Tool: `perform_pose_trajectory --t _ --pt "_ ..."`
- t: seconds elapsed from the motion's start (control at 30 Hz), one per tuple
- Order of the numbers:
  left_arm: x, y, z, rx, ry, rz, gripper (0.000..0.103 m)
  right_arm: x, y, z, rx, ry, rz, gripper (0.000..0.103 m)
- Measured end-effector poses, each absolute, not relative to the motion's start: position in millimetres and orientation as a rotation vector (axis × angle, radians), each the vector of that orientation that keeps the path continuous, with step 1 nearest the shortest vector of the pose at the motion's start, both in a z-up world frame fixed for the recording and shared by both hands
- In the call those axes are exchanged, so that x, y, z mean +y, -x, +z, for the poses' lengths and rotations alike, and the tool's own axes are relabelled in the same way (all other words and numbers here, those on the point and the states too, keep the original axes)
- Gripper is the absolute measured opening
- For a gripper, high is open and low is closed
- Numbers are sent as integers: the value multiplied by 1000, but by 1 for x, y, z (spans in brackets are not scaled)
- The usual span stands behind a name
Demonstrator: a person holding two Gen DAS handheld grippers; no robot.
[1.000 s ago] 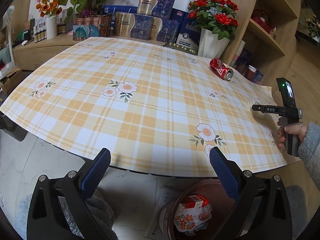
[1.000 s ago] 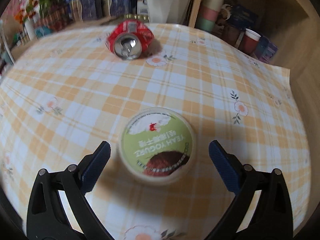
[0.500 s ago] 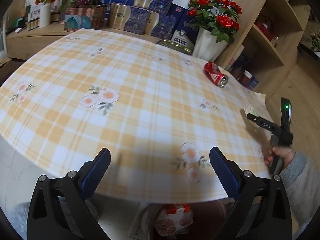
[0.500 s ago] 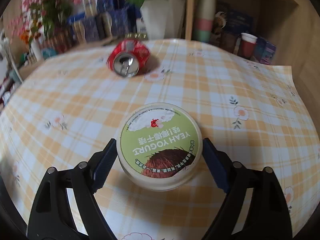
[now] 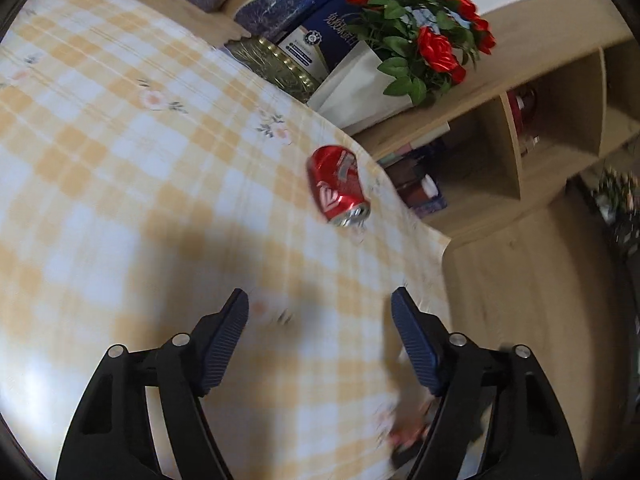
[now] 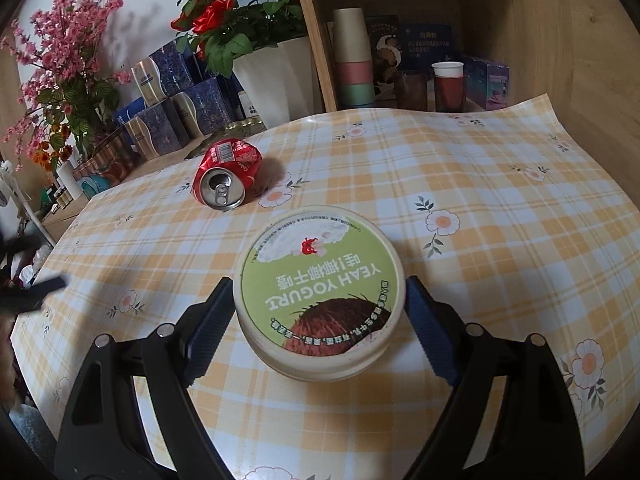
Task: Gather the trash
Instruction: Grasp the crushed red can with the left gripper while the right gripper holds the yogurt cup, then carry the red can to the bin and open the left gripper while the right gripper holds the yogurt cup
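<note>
The right gripper [image 6: 320,300] clamped its fingers on either side of a lidded yogurt tub [image 6: 320,292] on the checked tabletop [image 6: 500,216]. The left gripper [image 5: 320,320], fingers apart, empty and closing, faced a crushed red soda can [image 5: 338,186] lying on its side farther off, its long axis roughly along the gripper's line of approach.

Table [image 6: 500,208], yellow plaid floral cloth; crushed red can [image 6: 226,178] lying on side; yogurt tub [image 6: 320,292].
</note>
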State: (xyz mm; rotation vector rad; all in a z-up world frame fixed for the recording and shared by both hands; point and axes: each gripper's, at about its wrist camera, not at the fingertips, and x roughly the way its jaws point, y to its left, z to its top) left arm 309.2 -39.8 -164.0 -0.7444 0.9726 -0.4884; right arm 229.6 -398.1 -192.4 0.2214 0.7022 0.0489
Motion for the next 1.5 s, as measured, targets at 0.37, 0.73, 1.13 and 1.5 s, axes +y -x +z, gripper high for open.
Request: perform_pose_trajectory --t 0.37,0.73,1.13,1.5 --pt "-98 -452 -210 990 928 -463 53 -406 -231 -194 706 -271 67 84" --pt "-121 -471 -233 1022 864 -408 30 -402 -233 -193 713 -258 98 84" --pt "-106 -391 -169 910 476 -505 7 -397 -230 -191 698 -222 78 84" --pt "-60 -269 -101 887 226 -602 7 -379 -217 -170 690 -112 44 84"
